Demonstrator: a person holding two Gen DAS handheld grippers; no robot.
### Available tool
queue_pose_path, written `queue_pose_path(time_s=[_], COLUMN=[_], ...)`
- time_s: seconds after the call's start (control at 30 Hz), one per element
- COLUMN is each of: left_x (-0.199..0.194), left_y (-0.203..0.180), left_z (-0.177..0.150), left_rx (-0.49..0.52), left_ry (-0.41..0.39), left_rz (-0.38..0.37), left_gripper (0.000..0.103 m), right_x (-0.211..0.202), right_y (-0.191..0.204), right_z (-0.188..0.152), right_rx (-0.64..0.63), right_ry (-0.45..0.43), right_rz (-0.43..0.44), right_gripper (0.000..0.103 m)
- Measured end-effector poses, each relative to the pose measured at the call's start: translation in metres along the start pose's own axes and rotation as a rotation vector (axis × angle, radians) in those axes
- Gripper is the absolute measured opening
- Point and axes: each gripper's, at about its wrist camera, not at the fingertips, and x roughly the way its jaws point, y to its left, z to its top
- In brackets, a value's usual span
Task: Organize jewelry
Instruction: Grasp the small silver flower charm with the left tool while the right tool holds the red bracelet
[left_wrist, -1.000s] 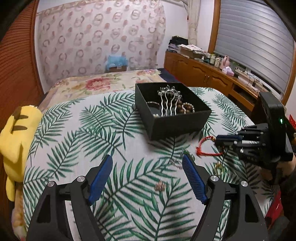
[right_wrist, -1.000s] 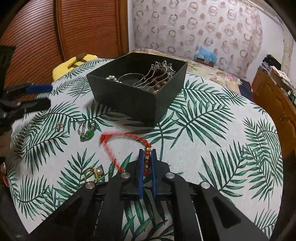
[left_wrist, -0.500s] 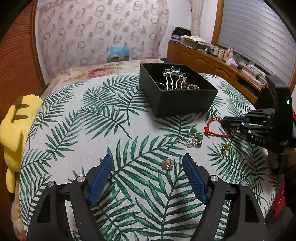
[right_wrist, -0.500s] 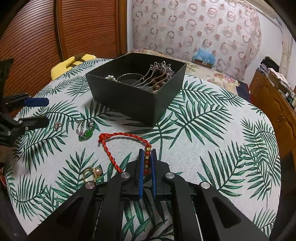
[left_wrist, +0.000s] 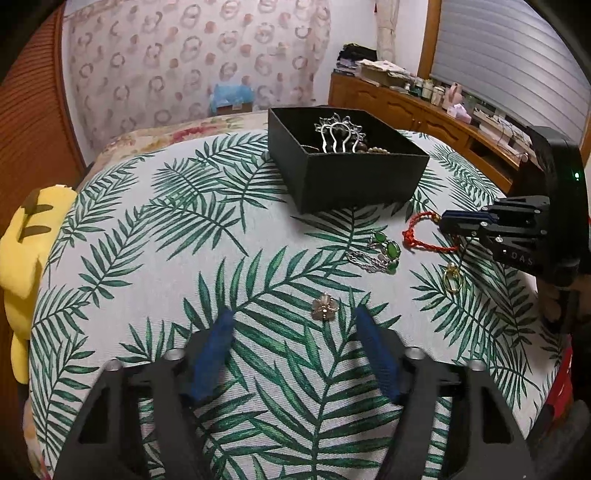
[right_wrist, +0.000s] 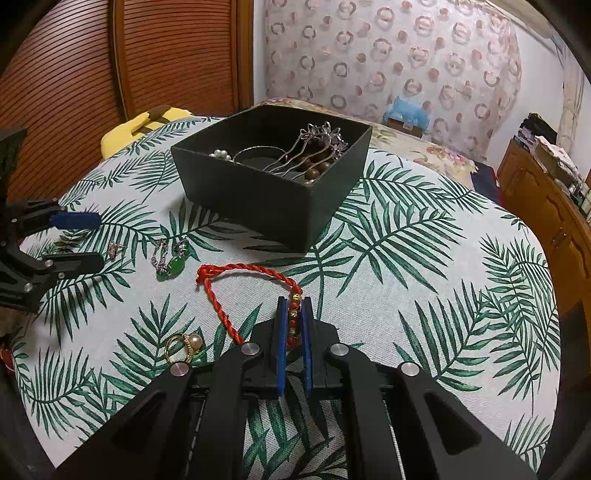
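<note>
I read the table (left_wrist: 155, 236) first: it carries a leaf-print cloth, with the black box (left_wrist: 354, 181) toward its far side, already holding a hair comb and beads. The loose pieces lie on the cloth on the near side of the box.

My left gripper (left_wrist: 291, 328) is the nearer one to the small flower brooch (left_wrist: 324, 308). The brooch lies just ahead of the fingertips and slightly toward the right-hand finger, not yet between the pads. The jaws have just been closing and now stand about half open, with nothing between them. The brooch is compact, with no long axis to align to.

My right gripper (right_wrist: 294, 308) is clamped on the beaded section of the red cord bracelet (right_wrist: 236, 280), whose loop trails leftward on the cloth. Green-stone bracelet (left_wrist: 384, 253) and gold ring (left_wrist: 452, 278) lie between both grippers.
</note>
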Motion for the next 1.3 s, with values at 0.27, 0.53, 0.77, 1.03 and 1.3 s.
queue_pose_path(time_s=[0.27, 0.53, 0.77, 1.03, 1.3], left_x=[0.003, 0.007, 0.005, -0.002, -0.011], left_y=[-0.011, -0.017, -0.015, -0.008, -0.011], left_z=[0.002, 0.005, 0.004, 0.009, 0.023], left_rx=[0.035, 0.062, 0.043, 0.019, 0.026], left_ry=[0.006, -0.002, -0.016, -0.044, -0.084], left_rz=[-0.016, -0.003, -0.013, -0.016, -0.017], left_gripper=[0.034, 0.031, 0.014, 0.014, 0.014], right_x=[0.0, 0.0, 0.0, -0.012, -0.047], right_y=[0.0, 0.0, -0.001, -0.004, 0.006], right_z=[0.0, 0.0, 0.0, 0.001, 0.023], right_rx=[-0.001, 0.0, 0.0, 0.029, -0.013], right_ry=[0.0, 0.0, 0.0, -0.041, -0.13], right_rz=[-0.001, -0.001, 0.001, 0.01, 0.004], right_gripper=[0.008, 0.008, 0.008, 0.008, 0.008])
